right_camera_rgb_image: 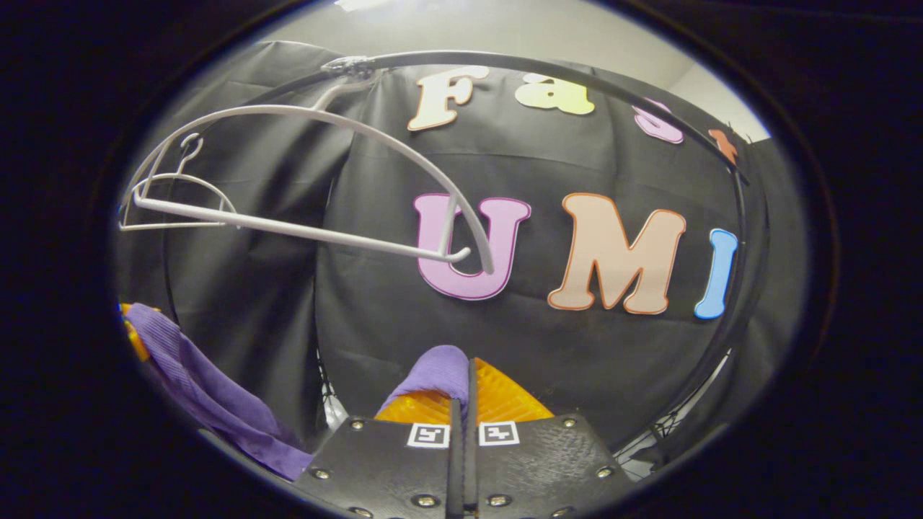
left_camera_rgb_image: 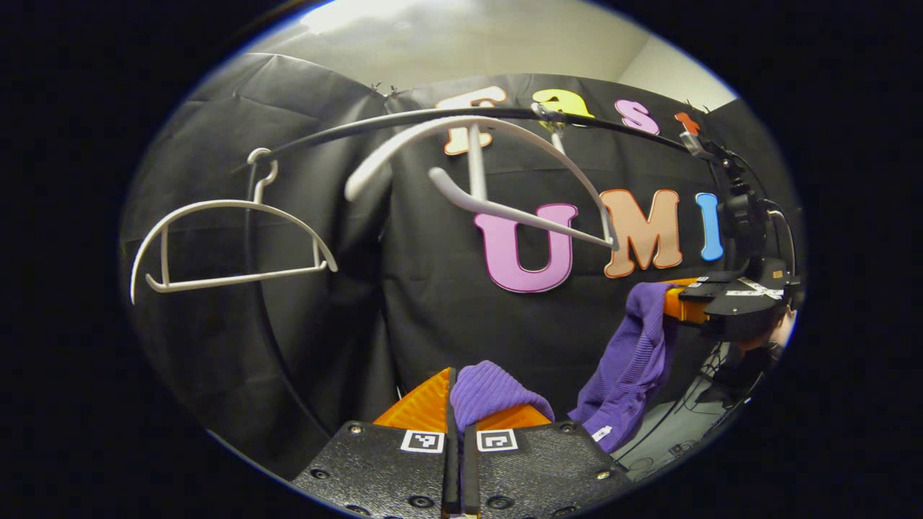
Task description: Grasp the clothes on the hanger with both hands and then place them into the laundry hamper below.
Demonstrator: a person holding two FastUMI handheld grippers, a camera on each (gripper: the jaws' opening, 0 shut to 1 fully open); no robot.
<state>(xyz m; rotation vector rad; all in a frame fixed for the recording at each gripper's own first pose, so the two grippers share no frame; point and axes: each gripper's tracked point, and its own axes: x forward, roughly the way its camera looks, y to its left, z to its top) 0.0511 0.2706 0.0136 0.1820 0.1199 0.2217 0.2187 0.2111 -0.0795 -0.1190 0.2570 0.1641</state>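
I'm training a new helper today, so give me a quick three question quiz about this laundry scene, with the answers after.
1. True or false: the purple garment is off the hangers.
2. How many white hangers are on the rail? A) one B) two C) four
3. Fill in: both the left gripper and the right gripper are shut on the ____.

Key: 1 true. 2 B, the near hanger and the far hanger. 3 garment.

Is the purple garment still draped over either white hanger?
No: both white hangers hang bare, and the purple garment sags between the grippers below.
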